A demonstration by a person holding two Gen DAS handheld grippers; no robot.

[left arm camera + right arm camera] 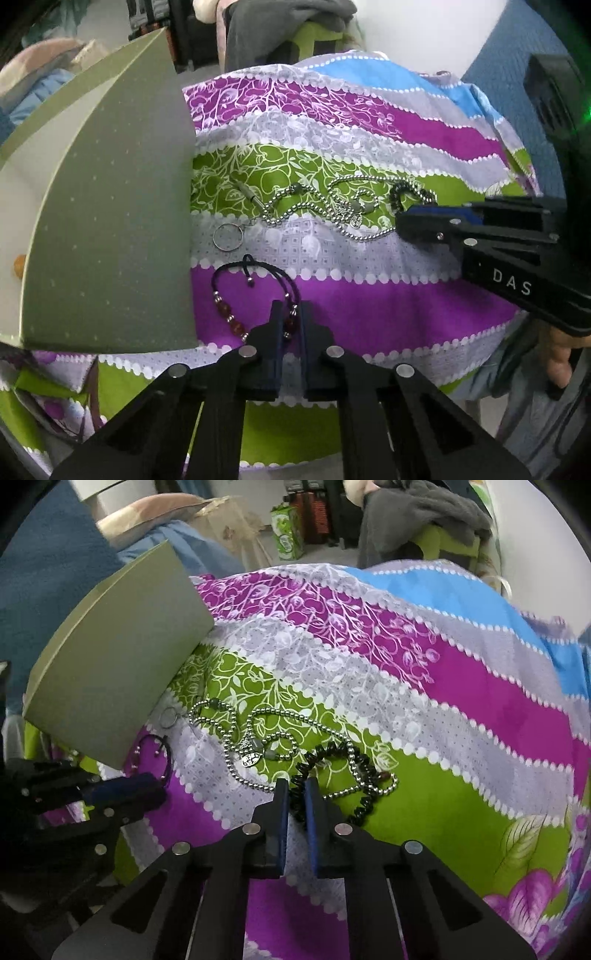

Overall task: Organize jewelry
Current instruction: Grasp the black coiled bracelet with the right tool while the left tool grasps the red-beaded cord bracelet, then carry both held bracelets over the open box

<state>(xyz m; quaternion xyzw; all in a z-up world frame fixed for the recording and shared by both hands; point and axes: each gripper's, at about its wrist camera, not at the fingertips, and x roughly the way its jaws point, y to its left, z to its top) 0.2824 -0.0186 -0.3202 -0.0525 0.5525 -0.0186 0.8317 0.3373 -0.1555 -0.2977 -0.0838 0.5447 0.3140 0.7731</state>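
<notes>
Dark cord bracelet with red beads point(255, 295) lies looped on the purple stripe, silver ball-chain necklaces point(236, 734) tangled beside a key ring point(228, 236), black coiled bracelet point(332, 775) overlapping them.

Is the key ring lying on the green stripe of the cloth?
No, in the left wrist view the key ring lies on the pale grey dotted stripe of the cloth, just below the green one.

A striped floral bedsheet point(461, 709) carries bead chains point(229, 716), bracelets point(236, 295), a box lid point(110, 229).
</notes>
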